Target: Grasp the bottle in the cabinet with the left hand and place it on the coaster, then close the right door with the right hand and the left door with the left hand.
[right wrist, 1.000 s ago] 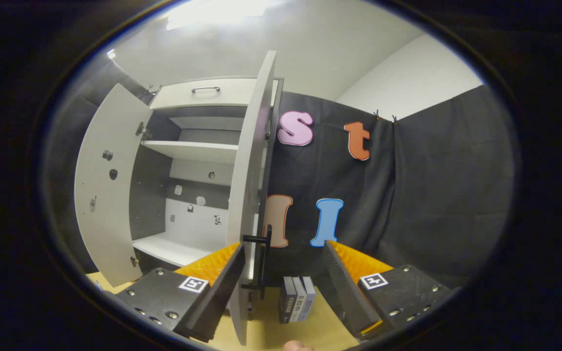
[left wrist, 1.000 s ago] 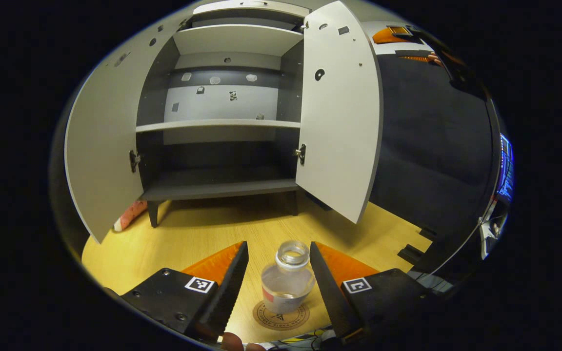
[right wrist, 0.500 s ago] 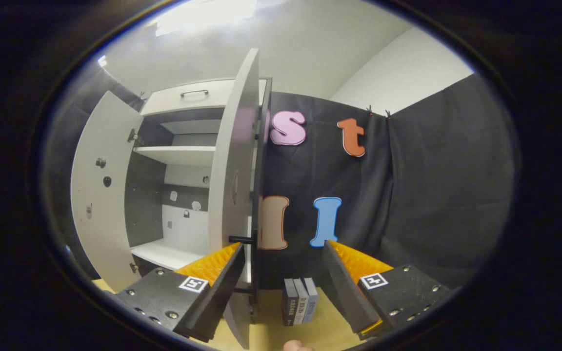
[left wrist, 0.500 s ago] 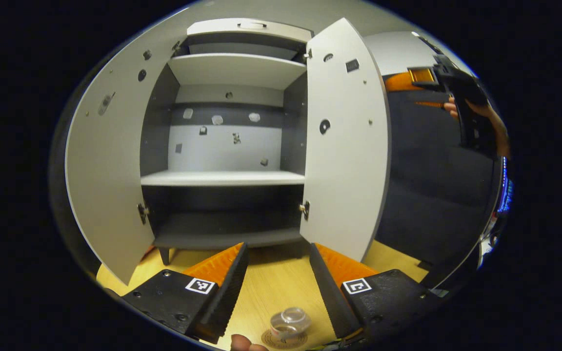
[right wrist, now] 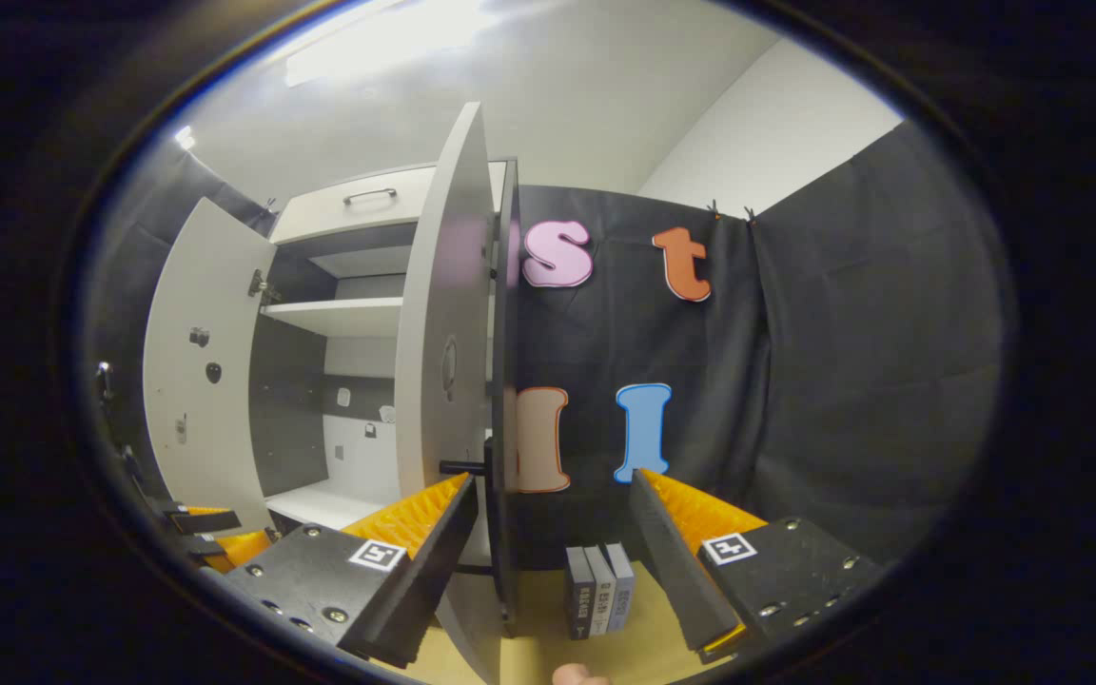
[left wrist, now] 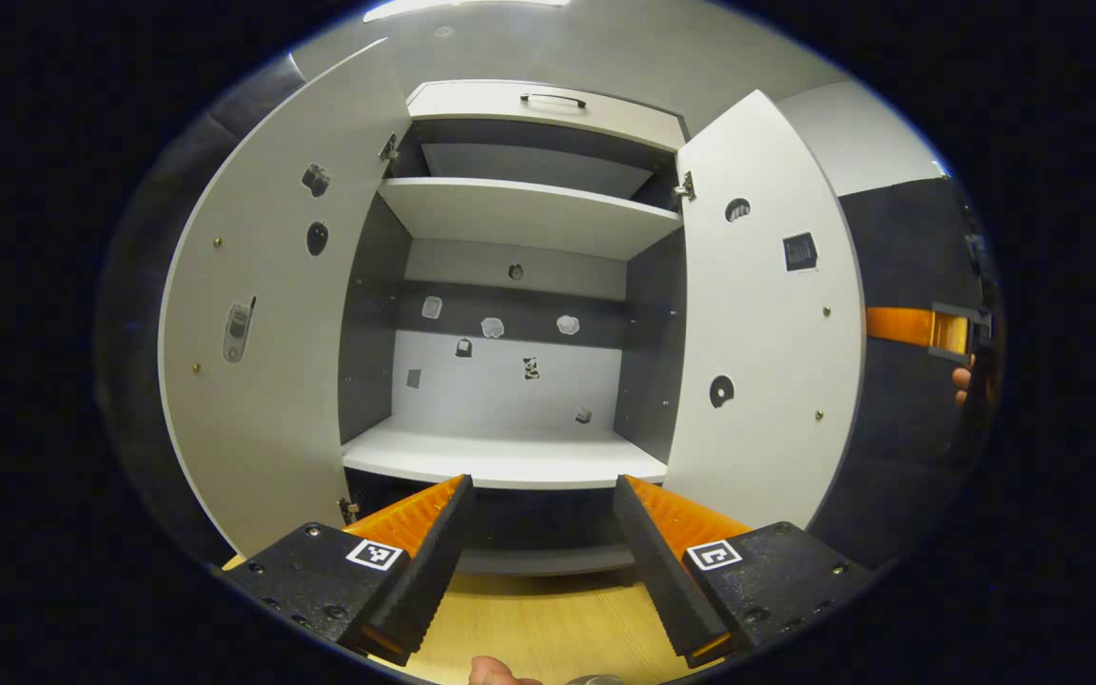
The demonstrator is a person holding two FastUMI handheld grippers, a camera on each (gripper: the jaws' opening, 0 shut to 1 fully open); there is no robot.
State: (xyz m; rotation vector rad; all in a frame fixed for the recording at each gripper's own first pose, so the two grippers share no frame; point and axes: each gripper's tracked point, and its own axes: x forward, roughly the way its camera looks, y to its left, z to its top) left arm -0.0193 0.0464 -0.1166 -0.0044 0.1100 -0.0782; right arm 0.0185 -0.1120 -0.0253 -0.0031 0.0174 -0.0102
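Here two cabinet doors (left wrist: 263, 352) stand open, and both grippers (left wrist: 538, 557) (right wrist: 548, 561) are spread, holding nothing.

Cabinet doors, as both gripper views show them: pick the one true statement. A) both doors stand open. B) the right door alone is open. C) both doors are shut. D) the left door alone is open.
A: the left door and the right door both swing out, leaving the shelves of the cabinet exposed between them.
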